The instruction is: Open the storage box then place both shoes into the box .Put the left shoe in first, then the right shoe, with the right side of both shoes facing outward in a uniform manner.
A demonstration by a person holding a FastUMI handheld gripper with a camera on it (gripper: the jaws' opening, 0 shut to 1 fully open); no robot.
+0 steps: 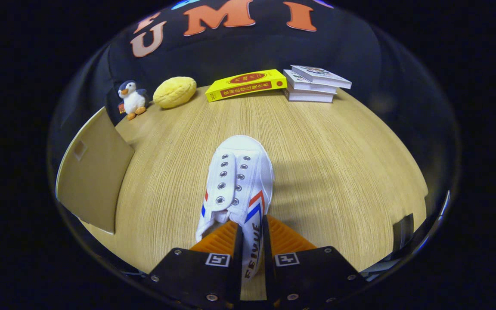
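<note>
My gripper pinches the shoe.
Both fingers press its side wall; toe points toward the books.

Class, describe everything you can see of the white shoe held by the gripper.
The white shoe looks like canvas, with a rounded toe cap, two rows of metal eyelets without laces, and red and blue stripes on both sides. The gripper has its jaws shut on the shoe's side wall near the opening, toe pointing away over the wooden table. Whether its sole touches the table cannot be told.
</note>
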